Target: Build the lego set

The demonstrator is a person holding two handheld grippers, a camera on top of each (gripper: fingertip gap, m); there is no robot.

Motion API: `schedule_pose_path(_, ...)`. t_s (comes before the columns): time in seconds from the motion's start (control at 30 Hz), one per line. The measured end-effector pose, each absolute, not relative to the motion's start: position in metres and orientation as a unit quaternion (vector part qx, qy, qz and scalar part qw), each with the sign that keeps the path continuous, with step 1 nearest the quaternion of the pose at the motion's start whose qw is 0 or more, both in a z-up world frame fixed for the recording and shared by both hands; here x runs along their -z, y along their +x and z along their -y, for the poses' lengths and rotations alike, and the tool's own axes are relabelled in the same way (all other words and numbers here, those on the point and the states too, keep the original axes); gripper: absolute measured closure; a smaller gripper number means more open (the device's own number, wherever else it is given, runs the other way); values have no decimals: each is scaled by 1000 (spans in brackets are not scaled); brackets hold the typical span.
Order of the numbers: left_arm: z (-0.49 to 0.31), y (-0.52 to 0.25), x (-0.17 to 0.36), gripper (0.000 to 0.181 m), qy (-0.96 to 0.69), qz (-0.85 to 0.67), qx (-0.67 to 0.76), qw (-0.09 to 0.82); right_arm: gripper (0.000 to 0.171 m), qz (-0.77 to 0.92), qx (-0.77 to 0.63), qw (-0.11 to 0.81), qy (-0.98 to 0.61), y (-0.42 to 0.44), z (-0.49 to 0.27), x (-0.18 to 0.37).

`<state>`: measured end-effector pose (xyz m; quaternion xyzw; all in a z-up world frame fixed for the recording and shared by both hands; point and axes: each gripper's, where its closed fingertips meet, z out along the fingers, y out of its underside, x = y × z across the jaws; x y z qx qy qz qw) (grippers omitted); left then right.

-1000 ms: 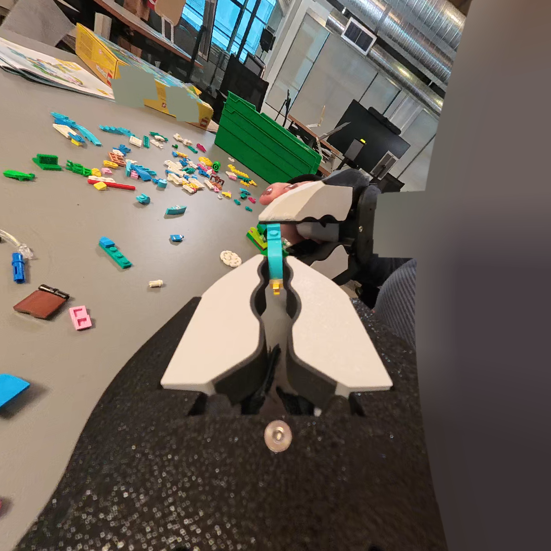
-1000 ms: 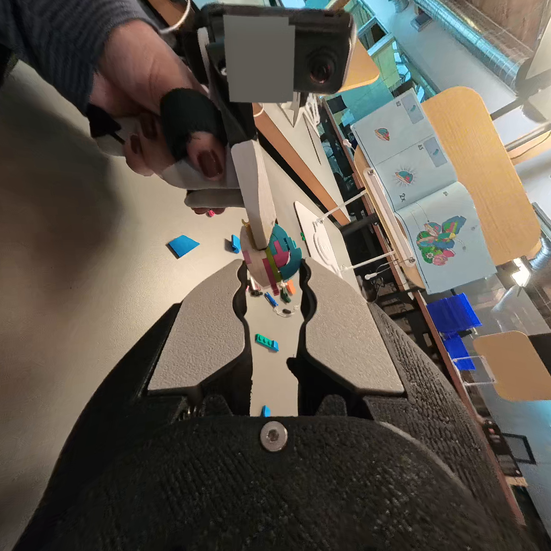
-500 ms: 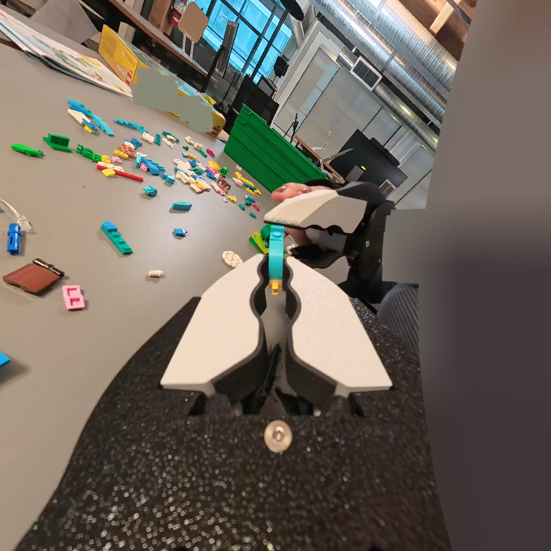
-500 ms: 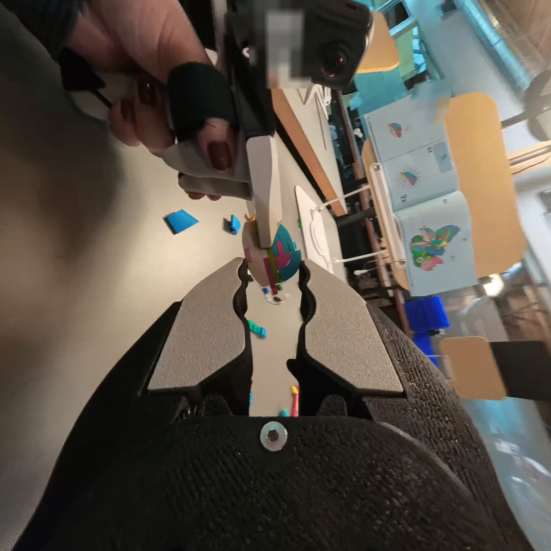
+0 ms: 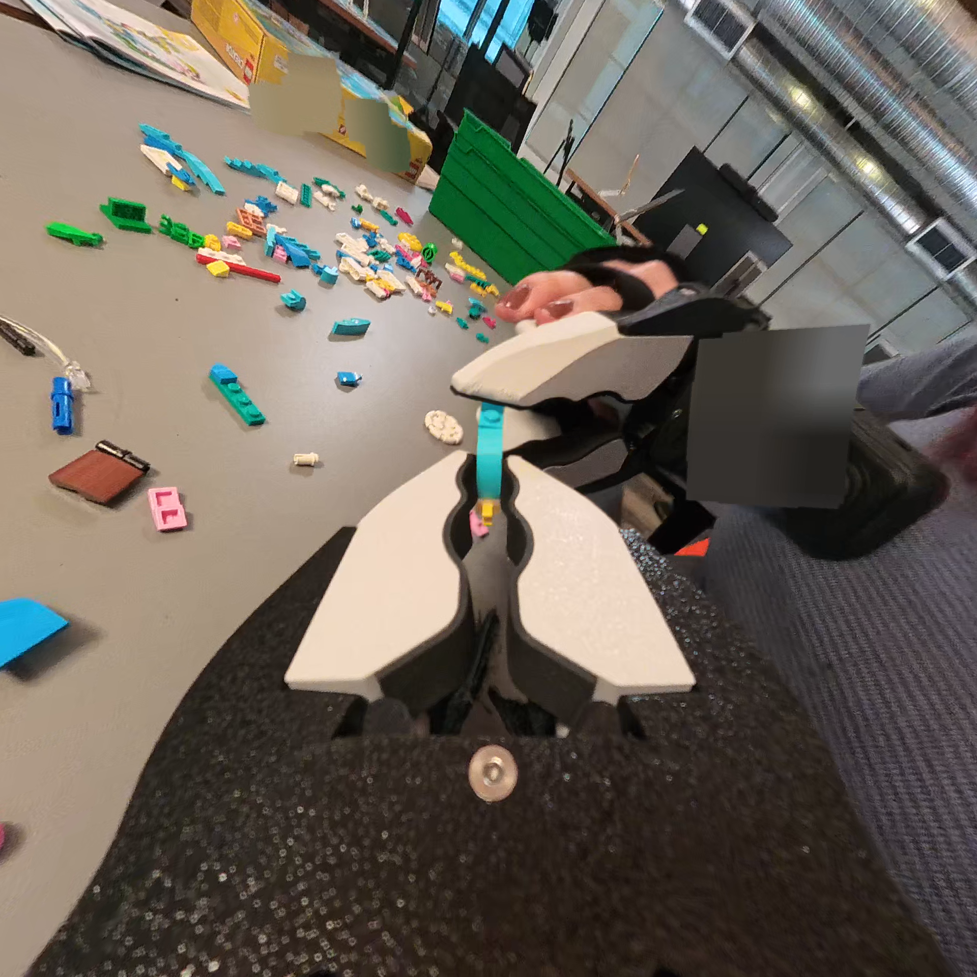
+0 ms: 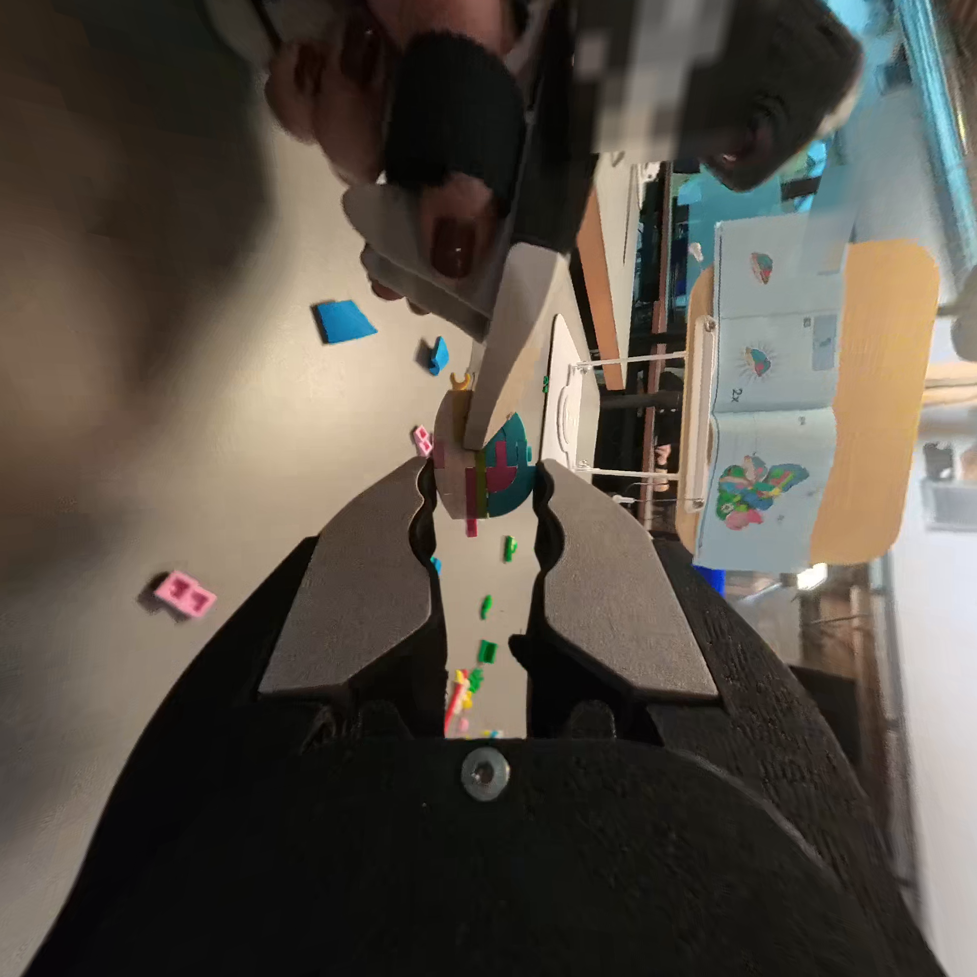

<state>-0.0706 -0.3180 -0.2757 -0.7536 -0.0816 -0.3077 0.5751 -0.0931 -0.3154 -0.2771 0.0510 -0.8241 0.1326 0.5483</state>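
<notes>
A small round lego assembly [image 6: 502, 470] in teal, pink and white hangs above the grey table [image 5: 158, 555]. In the left wrist view it shows edge-on as a thin teal strip [image 5: 487, 460]. My left gripper [image 5: 489, 462] is shut on its lower edge. One left finger [image 6: 507, 328] comes down onto it in the right wrist view. My right gripper [image 6: 484, 473] has a finger against each side of the disc. It also shows in the left wrist view [image 5: 489, 417], over the strip's top, with a hand behind it.
Several loose pieces [image 5: 359, 248] are scattered across the far table. A green crate [image 5: 507, 217] and a yellow box [image 5: 232, 37] stand beyond them. Nearer lie a brown tile [image 5: 98, 473], a pink piece [image 5: 166, 507] and a blue wedge [image 5: 26, 629]. An open instruction booklet [image 6: 766, 380] stands on a holder.
Both grippers keep hold of the assembly. The right wrist view has swung, so green and pink loose pieces now show under it. The right gripper looks nearer in the left view.
</notes>
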Motion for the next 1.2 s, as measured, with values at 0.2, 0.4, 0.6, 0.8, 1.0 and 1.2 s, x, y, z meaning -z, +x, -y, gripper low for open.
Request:
schedule_pose_path(0.2, 316, -66, 283, 173, -793, 43, 272, 544, 138, 832, -91, 532, 126, -89, 315, 281)
schedule_pose_path(0.4, 317, -58, 290, 173, -803, 17, 282, 526, 138, 851, -112, 491, 147, -82, 317, 288)
schedule_pose_path(0.6, 311, -78, 274, 173, -786, 62, 269, 553, 136, 840, -203, 503, 16, -94, 313, 268)
schedule_pose_path(0.8, 306, -85, 271, 173, -799, 67, 237, 548, 127, 802, -344, 479, -93, -94, 327, 248)
schedule_pose_path(1.0, 304, -84, 271, 173, -774, 90, 318, 540, 123, 826, -331, 443, -108, -96, 328, 265)
schedule_pose_path(1.2, 312, -76, 268, 173, -742, 88, 433, 504, 113, 837, -354, 401, -119, -93, 323, 265)
